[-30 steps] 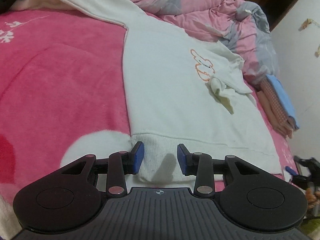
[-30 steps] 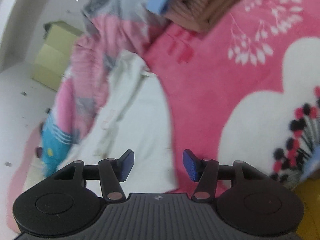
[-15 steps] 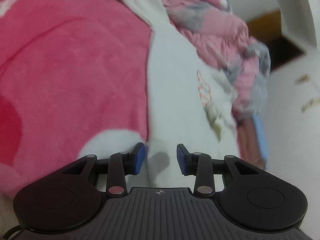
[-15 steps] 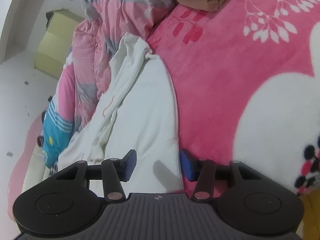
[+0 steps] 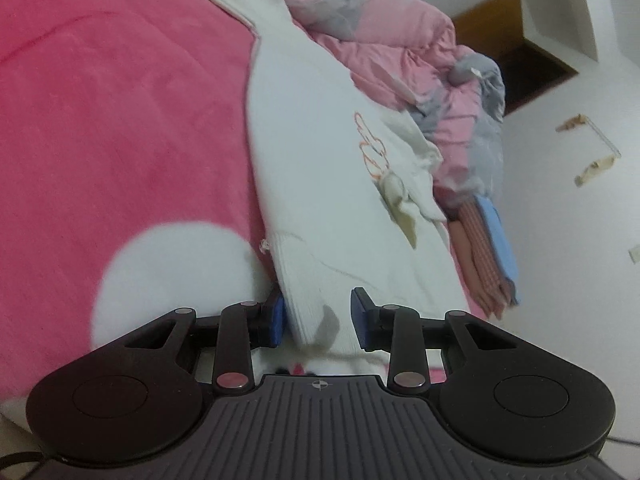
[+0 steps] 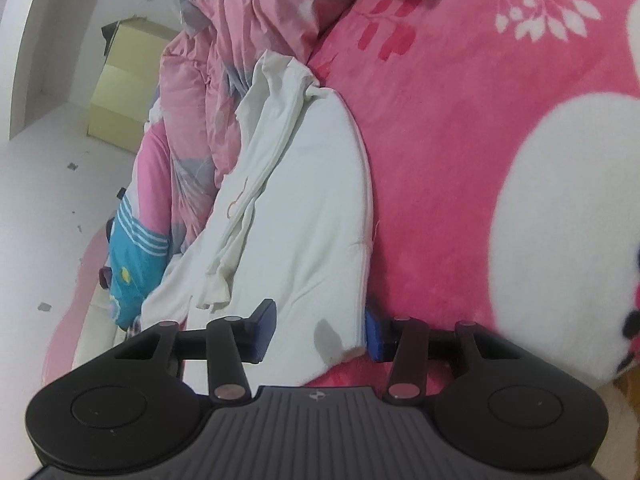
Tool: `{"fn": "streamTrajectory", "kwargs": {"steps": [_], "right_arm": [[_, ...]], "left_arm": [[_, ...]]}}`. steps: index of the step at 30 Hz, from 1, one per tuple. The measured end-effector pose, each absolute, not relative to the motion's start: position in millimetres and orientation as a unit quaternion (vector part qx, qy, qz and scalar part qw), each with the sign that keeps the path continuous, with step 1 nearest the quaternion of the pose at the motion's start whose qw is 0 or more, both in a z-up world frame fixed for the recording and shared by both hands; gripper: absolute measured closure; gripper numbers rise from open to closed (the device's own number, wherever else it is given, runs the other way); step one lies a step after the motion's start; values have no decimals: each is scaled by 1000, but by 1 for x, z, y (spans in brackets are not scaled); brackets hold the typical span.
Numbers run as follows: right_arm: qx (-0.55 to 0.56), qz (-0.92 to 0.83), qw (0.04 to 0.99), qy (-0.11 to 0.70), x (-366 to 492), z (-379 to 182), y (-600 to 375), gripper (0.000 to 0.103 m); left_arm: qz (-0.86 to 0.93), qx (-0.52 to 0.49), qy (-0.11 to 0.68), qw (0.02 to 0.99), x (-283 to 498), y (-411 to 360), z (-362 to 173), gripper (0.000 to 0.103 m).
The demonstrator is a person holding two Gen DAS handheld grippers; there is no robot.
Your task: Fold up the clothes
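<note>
A white sweatshirt [image 5: 316, 160] with an orange outline print lies flat on the pink blanket [image 5: 120, 120]. My left gripper [image 5: 318, 322] is open, its blue pads on either side of one corner of the ribbed hem. In the right wrist view the same sweatshirt [image 6: 312, 208] lies on the blanket [image 6: 460, 140]. My right gripper [image 6: 320, 334] is open, its pads astride the other hem corner. A loose sleeve is bunched on top of the shirt.
A crumpled pink and grey duvet [image 5: 400, 60] lies along the far side of the shirt. A stack of folded clothes [image 5: 488, 252] sits beyond it. A blue and pink garment [image 6: 132, 256] lies by the bed edge. A yellow cabinet [image 6: 120, 84] stands by the wall.
Both grippers have tilted and moved in onto the hem, so each now has a hem corner between its open pads. The sweatshirt has not moved.
</note>
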State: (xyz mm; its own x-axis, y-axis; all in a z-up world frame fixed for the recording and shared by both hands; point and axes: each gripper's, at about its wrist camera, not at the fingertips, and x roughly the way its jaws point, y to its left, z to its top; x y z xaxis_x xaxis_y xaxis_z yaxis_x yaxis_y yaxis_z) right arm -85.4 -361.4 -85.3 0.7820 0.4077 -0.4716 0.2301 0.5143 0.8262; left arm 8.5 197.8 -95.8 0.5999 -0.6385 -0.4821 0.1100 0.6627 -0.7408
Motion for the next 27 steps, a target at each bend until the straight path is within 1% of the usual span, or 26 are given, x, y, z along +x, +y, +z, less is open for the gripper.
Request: {"fn": "streamTrajectory", "kwargs": {"steps": [3,4,6,8,9,12,20,27], "right_arm": [[492,54,805,328,-77,-89,-362,70],[493,52,804,329,-75,-90,-362,76],[491,50,805,329,-76,-91,-361,81],[486,49,806,335,-80,-91,-356,94],[483,47,806,338,-83,-91,-353,97],[477,38,813,332,-89,-85,-348,99],[458,47,836,299,-110,-52,-334,100],[462,47,835,295,-134,-47,-328,100]], "left_arm": [[-221,-323,385,836,10,191,-94,74],[-216,-316,385,840,10,189,-93,79],[-203,-300,384,849,8,186,-90,88],[-191,-278,380,861,4,181,-86,95],[-186,-268,378,867,2,178,-83,98],[-177,-248,371,877,-2,172,-73,100],[-201,-252,345,881,-19,179,-45,100],[-219,-230,344,884,-38,177,-31,100]]}}
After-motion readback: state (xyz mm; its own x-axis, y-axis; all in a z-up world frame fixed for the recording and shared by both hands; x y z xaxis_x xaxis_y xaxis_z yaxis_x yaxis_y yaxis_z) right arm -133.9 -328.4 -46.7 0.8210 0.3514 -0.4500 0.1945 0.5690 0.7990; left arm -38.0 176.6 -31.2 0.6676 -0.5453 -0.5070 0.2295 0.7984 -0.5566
